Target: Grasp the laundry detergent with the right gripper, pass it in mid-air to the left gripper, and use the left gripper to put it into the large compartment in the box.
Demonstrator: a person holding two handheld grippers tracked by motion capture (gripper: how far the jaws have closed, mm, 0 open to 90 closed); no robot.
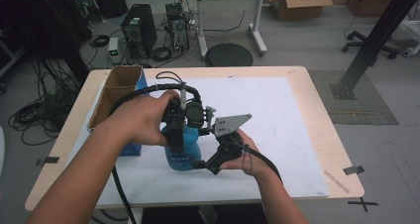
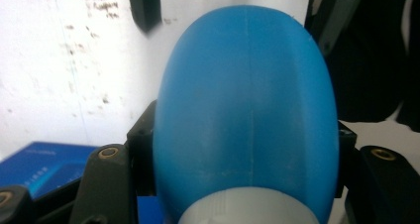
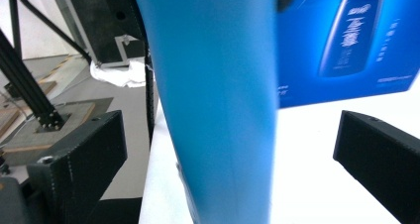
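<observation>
The left gripper (image 1: 181,135) comes down from above onto a blue bottle (image 1: 182,152), and its two black jaws press against the bottle's opposite sides just below the neck, pinching it. In the left gripper view the bottle (image 2: 247,115) swells out between the jaws, its grey-white collar (image 2: 247,209) at the bottom edge and its rounded body running away from the camera toward the table. The bottle stands upright on the white mat (image 1: 277,120), long axis vertical, neck up under the left hand (image 1: 141,117), base on the mat near the front middle of the table.

The right gripper (image 1: 210,164) lies low at the bottle's right, aimed leftward at its lower part. In the right gripper view its jaws stand spread wide, one on each side of the blue body (image 3: 218,100), neither touching it.

White lettering runs across the bottle's lower front in the high view, too small to read. Just beside the bottle, on its left, stands a blue box (image 1: 130,148); the right gripper view shows its face (image 3: 346,45) printed with a picture of a slim dark blue bottle and lines of pale writing, blurred beyond reading.

An open cardboard box (image 1: 116,92) sits at the table's left edge, behind the blue box. Black cables (image 1: 171,80) loop over the left hand. On the floor beyond the table are computer towers (image 1: 138,30), tangled wires and a round black stool (image 1: 229,55).
</observation>
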